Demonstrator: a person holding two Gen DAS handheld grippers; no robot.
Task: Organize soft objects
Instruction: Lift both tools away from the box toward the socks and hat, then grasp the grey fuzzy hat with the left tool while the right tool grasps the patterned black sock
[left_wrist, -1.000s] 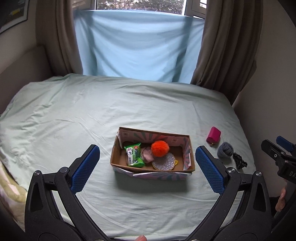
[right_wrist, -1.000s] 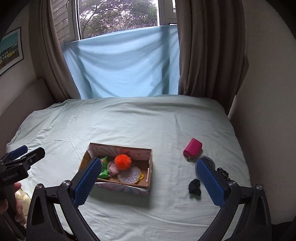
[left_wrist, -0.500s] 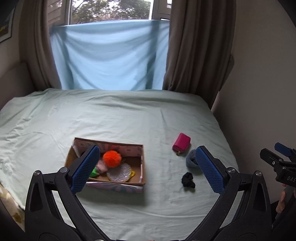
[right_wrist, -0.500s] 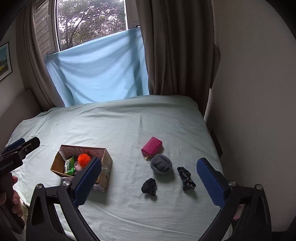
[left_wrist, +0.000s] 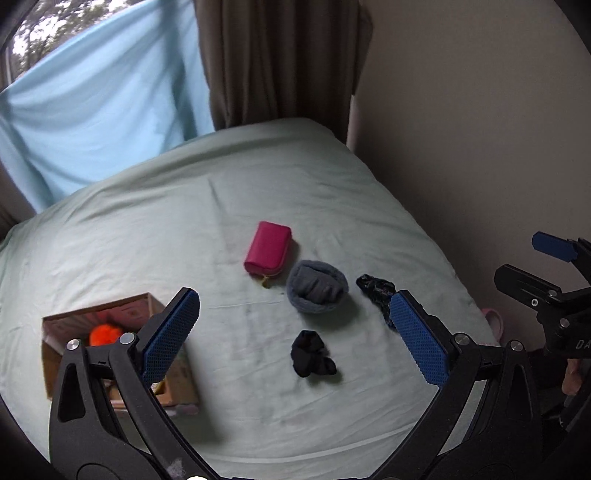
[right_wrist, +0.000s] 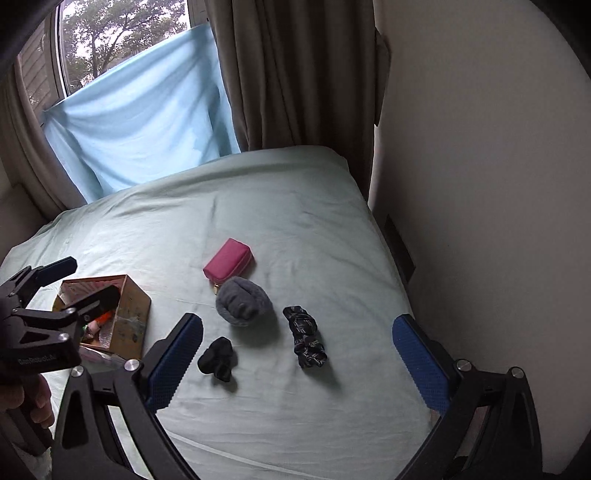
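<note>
Lying on the bed (right_wrist: 295, 221) ahead of both your tools are four loose soft things: a pink pouch (right_wrist: 228, 258) farthest from you, a rolled grey sock bundle (right_wrist: 243, 301) just beside its near end, a dark patterned scrunchie (right_wrist: 306, 336) near the bundle's right side, and a small black cloth wad (right_wrist: 217, 359) closest to you. Your right tool (right_wrist: 297, 363) is released, its blue pads (right_wrist: 419, 363) spread wide with nothing between them; the scrunchie sits ahead in the middle of its gap, and the black wad lies just beside its left pad. Your left tool (left_wrist: 295, 341) is likewise released and holds nothing; in its view the black cloth wad (left_wrist: 312, 354) lies straight ahead between the pads, the grey sock bundle (left_wrist: 317, 291) beyond it, the pink pouch (left_wrist: 268, 248) farther still, and the scrunchie (left_wrist: 376, 290) is partly hidden behind the right pad (left_wrist: 417, 343). Off to the left of that tool, partly behind its left pad, stands the open cardboard box (left_wrist: 59, 369) with an orange pompom (left_wrist: 104, 334) inside; its other contents are too hidden to name. Beyond the bed hang a light blue sheet (right_wrist: 140, 122) over the window and a brown curtain (right_wrist: 295, 74), with a plain wall (right_wrist: 480, 184) at your right.
</note>
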